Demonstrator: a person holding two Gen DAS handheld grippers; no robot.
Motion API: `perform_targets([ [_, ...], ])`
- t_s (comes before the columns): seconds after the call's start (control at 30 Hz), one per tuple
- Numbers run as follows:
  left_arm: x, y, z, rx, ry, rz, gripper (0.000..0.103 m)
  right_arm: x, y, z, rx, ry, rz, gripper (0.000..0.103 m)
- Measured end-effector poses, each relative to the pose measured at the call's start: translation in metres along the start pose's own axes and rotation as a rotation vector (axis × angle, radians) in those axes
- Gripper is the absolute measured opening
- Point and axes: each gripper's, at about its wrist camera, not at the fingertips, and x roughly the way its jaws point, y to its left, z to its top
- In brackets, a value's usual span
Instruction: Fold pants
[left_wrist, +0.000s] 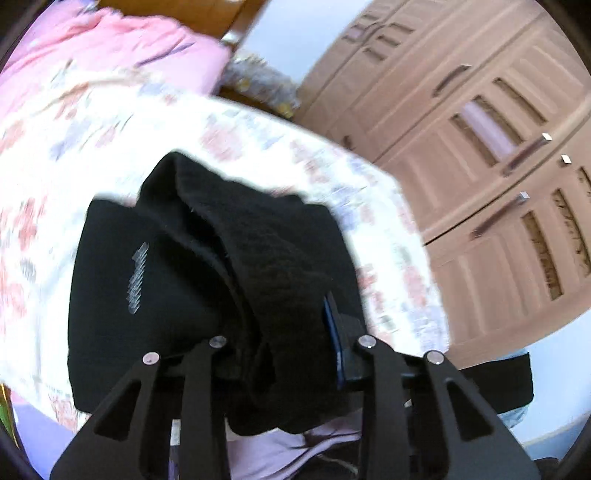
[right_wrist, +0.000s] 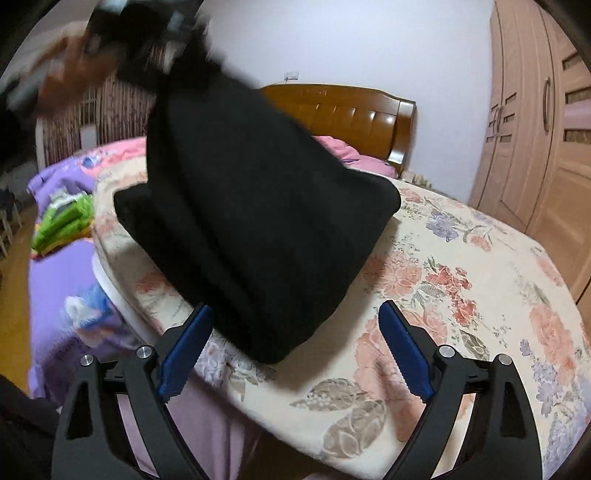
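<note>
The black pants (right_wrist: 258, 221) hang from my left gripper (right_wrist: 147, 33), blurred at the top left of the right wrist view, down onto the floral pad (right_wrist: 461, 295) on the bed. In the left wrist view my left gripper (left_wrist: 295, 325) is shut on a thick bunch of the black pants (left_wrist: 207, 266); a grey printed mark (left_wrist: 137, 277) shows on the cloth. Its blue pads (left_wrist: 332, 332) are mostly buried in fabric. My right gripper (right_wrist: 295, 332) is open and empty, its blue pads (right_wrist: 402, 347) on either side of the pants' near lower corner, not touching.
A wooden headboard (right_wrist: 340, 110) and pink bedding (left_wrist: 110, 40) lie at the far end. A tan wardrobe (right_wrist: 535, 129) stands on the right. Purple sheet (right_wrist: 59, 280) and a green packet (right_wrist: 62, 221) lie at the left.
</note>
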Motion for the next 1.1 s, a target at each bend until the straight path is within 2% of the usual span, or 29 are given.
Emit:
perform_targets([
  [0.03, -0.003, -0.012, 0.008, 0.025, -0.008, -0.006, 0.03, 0.002, 0.003, 0.001, -0.009, -0.005, -0.025, 0.088],
  [0.13, -0.018, -0.025, 0.022, 0.061, -0.042, -0.01, 0.029, 0.007, 0.004, 0.009, -0.02, -0.026, -0.196, 0.088],
  [0.2, -0.032, -0.021, 0.026, 0.066, -0.069, -0.017, 0.028, 0.009, 0.005, 0.012, -0.051, -0.042, -0.264, 0.092],
  [0.27, -0.047, -0.007, 0.025, 0.047, -0.096, -0.033, 0.027, 0.012, 0.022, 0.013, -0.145, -0.043, -0.317, 0.092],
  [0.33, -0.057, 0.027, 0.018, -0.011, -0.123, -0.017, 0.027, 0.014, 0.035, 0.012, -0.206, -0.047, -0.344, 0.092],
  [0.4, -0.055, 0.074, 0.005, -0.113, -0.129, 0.002, 0.027, 0.018, 0.041, 0.012, -0.221, -0.029, -0.333, 0.092],
  [0.5, -0.017, 0.16, -0.036, -0.311, -0.068, 0.009, 0.027, 0.025, 0.038, 0.011, -0.193, 0.0, -0.301, 0.092],
  [0.53, -0.005, 0.18, -0.05, -0.353, -0.073, -0.032, 0.028, 0.026, 0.037, 0.011, -0.191, 0.006, -0.299, 0.092],
  [0.6, -0.007, 0.203, -0.068, -0.386, -0.174, -0.191, 0.028, 0.026, 0.035, 0.011, -0.184, 0.009, -0.292, 0.092],
  [0.63, -0.01, 0.206, -0.071, -0.399, -0.197, -0.207, 0.028, 0.026, 0.034, 0.011, -0.181, 0.013, -0.29, 0.092],
  [0.73, -0.015, 0.187, -0.07, -0.358, -0.221, -0.106, 0.029, 0.027, 0.03, 0.013, -0.169, 0.024, -0.277, 0.092],
  [0.83, -0.02, 0.177, -0.071, -0.336, -0.227, -0.009, 0.039, 0.022, 0.019, 0.017, -0.142, 0.043, -0.172, 0.092],
  [0.87, -0.025, 0.169, -0.071, -0.326, -0.234, 0.04, 0.046, 0.013, 0.01, 0.02, -0.11, 0.037, -0.067, 0.092],
  [0.9, -0.03, 0.161, -0.071, -0.316, -0.243, 0.103, 0.067, 0.006, 0.003, 0.021, -0.076, 0.033, 0.028, 0.092],
  [0.93, -0.045, 0.151, -0.075, -0.288, -0.273, 0.273, 0.078, -0.004, -0.012, 0.024, 0.0, 0.025, 0.216, 0.092],
  [0.97, -0.059, 0.136, -0.074, -0.251, -0.32, 0.45, 0.09, -0.01, -0.023, 0.026, 0.054, 0.005, 0.307, 0.092],
  [1.0, -0.072, 0.122, -0.074, -0.206, -0.371, 0.605, 0.092, -0.016, -0.037, 0.029, 0.114, -0.026, 0.371, 0.092],
  [1.03, -0.083, 0.103, -0.071, -0.141, -0.425, 0.724, 0.092, -0.017, -0.049, 0.034, 0.161, -0.044, 0.41, 0.092],
  [1.07, -0.087, 0.088, -0.067, -0.086, -0.453, 0.758, 0.096, -0.012, -0.064, 0.045, 0.204, -0.047, 0.44, 0.092],
  [1.1, -0.087, 0.068, -0.059, -0.01, -0.465, 0.735, 0.101, -0.005, -0.075, 0.055, 0.228, -0.045, 0.432, 0.092],
])
